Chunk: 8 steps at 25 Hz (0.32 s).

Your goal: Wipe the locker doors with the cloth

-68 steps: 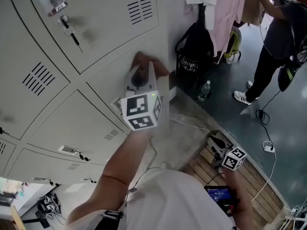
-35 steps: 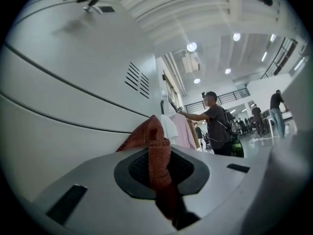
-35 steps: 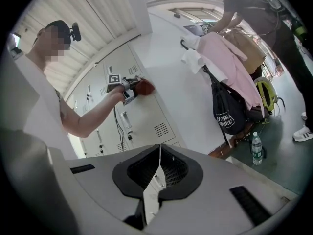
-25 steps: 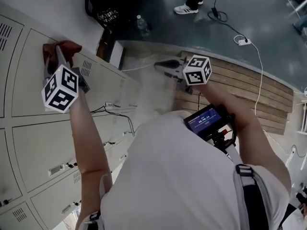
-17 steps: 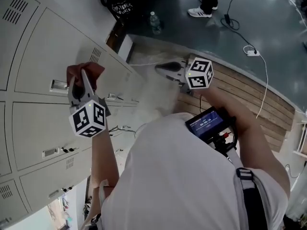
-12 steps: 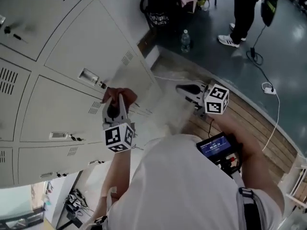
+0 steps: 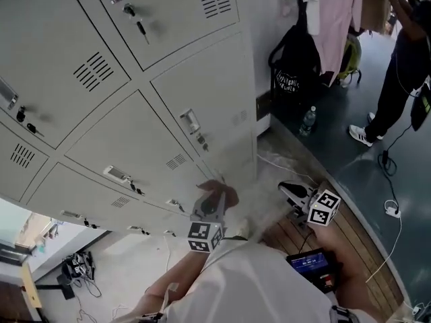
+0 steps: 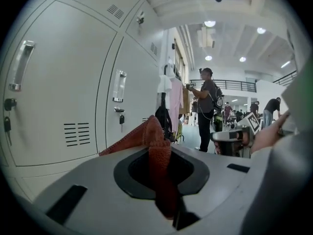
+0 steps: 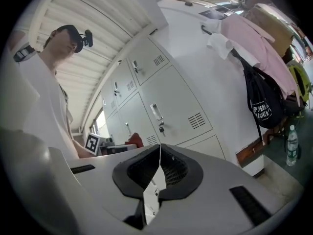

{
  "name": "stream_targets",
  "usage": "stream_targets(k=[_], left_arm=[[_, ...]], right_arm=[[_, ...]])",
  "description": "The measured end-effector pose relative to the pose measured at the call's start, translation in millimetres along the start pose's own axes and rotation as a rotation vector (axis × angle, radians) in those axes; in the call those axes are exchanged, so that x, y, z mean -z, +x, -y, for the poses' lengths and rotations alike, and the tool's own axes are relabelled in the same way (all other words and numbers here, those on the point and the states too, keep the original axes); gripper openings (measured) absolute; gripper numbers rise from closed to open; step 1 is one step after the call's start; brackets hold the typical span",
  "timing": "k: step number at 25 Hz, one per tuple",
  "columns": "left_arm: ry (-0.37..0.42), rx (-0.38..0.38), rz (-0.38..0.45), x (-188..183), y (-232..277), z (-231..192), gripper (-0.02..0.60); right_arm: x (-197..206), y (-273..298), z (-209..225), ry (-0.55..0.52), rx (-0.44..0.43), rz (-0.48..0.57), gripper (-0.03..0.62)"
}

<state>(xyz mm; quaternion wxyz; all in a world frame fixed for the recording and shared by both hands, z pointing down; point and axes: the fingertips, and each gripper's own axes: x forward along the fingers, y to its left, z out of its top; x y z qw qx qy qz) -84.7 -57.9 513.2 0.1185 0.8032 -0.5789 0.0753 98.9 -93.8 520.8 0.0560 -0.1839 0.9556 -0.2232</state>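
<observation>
Rust-red cloth (image 7: 217, 188) near grey locker doors (image 7: 168, 113)
Left gripper (image 8: 161, 180) clamps the bunched, woven cloth; right gripper (image 9: 157, 180) jaws pressed together, empty.

Ceiling lamps (image 8: 209, 23) light the locker doors (image 7: 195, 79) brightly and evenly; both gripper views bulge (black corners), foregrounds soft.

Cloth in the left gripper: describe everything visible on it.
The cloth is rust-red, with a ribbed, towel-like weave. It is bunched and pinched between the shut fingers of the left gripper, one fold standing up past the tips, a corner trailing left. In the head view it sits by a lower locker door; contact cannot be told.
</observation>
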Motion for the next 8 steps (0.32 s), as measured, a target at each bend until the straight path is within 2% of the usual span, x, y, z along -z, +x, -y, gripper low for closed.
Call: stream_targets(k=[8], left_arm=[[0.04,0.062,-0.011,-0.1,1.0,22.8,0.038]], right_arm=[[8.0,-15.8,-3.1,-0.012,0.031,-0.005,0.017]])
